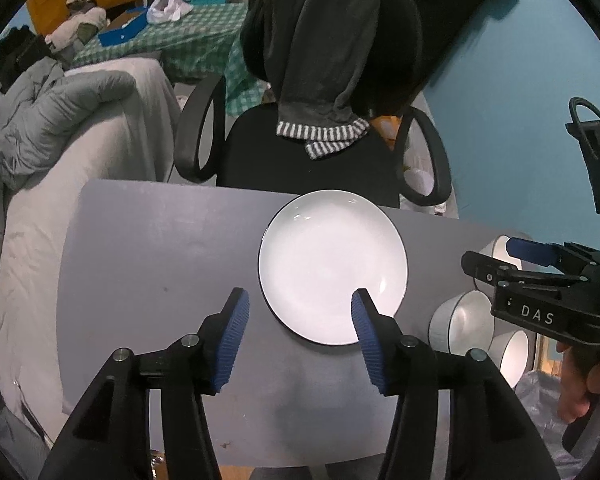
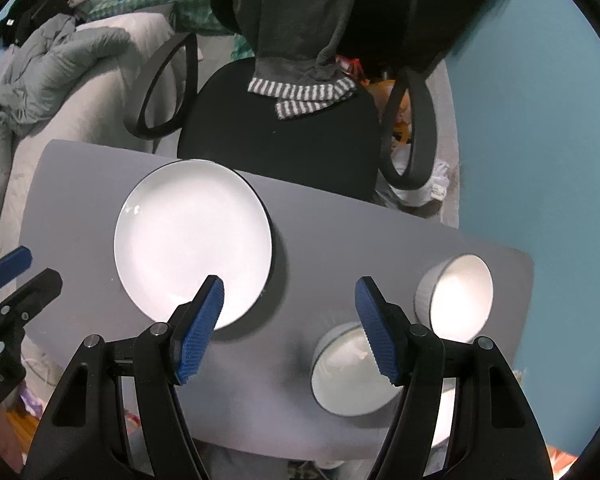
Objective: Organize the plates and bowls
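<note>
Closest to the lens in the left wrist view, the left gripper (image 1: 300, 304) fills the bottom of the frame, its two blue ribbed pads spread apart with nothing between them. In the right wrist view the right gripper (image 2: 289, 292) fills the bottom of the frame the same way, jaws spread wide and empty.

Beneath both lies a grey table (image 1: 148, 248), spanning the middle of each frame. Behind it, at the upper centre, stands a black office chair (image 1: 296, 160) with a dark garment (image 1: 324, 40) draped over its back.

A white plate (image 1: 332, 264) lies flat on the table, right of centre in the left view and left of centre in the right view. To the right of it stand three white bowls. One bowl (image 2: 456, 296) is at the right edge of the right view, a second bowl (image 2: 348, 376) sits lower, partly behind the right pad, and a third bowl (image 1: 510, 354) shows only in the left view's lower right, behind the other gripper.

The plate and bowls look like glazed ceramic: stiff, fairly heavy, slippery and breakable. The plate is probably best pinched at its rim, each bowl across its wall, then set down gently.
</note>
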Motion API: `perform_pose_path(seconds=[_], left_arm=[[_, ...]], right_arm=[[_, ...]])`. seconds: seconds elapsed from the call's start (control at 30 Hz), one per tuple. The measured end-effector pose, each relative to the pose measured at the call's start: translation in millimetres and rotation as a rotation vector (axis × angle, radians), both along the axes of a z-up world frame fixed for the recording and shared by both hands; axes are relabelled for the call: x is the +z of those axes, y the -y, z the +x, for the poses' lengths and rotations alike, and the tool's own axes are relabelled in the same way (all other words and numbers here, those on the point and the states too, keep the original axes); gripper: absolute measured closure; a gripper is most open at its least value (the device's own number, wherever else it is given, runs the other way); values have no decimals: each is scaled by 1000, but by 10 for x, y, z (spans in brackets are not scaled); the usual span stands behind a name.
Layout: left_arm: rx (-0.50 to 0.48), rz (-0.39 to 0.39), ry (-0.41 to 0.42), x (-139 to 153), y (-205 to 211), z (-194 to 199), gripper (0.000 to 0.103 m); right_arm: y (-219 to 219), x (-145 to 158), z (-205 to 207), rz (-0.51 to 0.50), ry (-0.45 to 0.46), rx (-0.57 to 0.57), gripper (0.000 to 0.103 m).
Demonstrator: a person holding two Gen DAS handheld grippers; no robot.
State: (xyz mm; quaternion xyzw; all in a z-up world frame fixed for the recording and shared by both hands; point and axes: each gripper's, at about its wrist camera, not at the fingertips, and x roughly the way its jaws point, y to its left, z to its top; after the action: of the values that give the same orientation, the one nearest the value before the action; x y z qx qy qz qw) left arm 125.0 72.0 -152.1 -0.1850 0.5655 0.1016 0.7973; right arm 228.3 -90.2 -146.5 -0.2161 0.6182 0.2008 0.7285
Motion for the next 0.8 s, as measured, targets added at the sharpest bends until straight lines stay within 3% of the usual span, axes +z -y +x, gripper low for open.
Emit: perform_pose_path(seconds=[0.8], left_arm=[[-149,-5,63,416,363,-471,34]], right_arm=[[523,427,-564,20,75,-158,36]])
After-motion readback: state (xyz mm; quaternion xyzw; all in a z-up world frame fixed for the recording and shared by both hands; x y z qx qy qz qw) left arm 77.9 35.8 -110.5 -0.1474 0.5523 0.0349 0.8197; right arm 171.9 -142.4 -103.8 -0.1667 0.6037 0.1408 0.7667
